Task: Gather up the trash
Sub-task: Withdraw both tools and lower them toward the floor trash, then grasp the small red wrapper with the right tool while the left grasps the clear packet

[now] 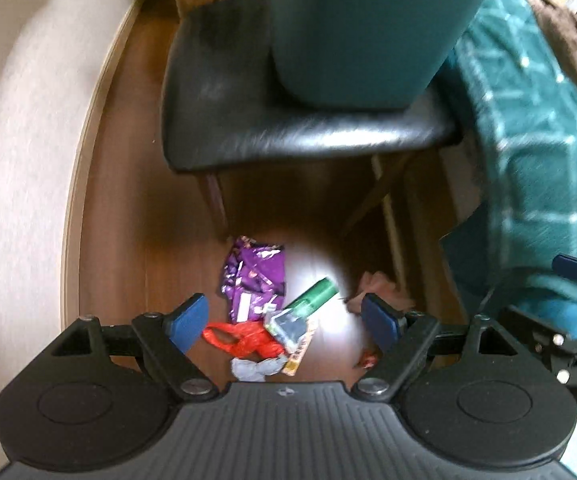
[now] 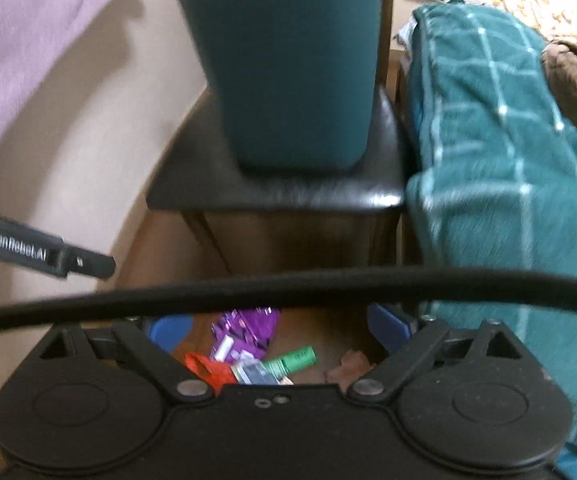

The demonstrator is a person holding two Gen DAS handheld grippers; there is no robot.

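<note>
Both my left gripper (image 1: 284, 316) and right gripper (image 2: 278, 330) hang spread wide, empty, above floor trash: purple wrapper (image 1: 254, 276), green tube (image 1: 313, 295), red bag (image 1: 244, 338). "GenRobot.AI" marks the neighbouring gripper; teal bin (image 1: 368, 28) sits on the chair (image 1: 216, 100).

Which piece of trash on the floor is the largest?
The purple wrapper, crumpled on the floor below the chair. It spreads wider than the green tube, red bag and grey scrap.

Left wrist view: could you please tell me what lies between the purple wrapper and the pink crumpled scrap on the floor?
In the left wrist view, a green tube lies between the purple wrapper and the pink scrap, on glare-lit wooden floor.
</note>
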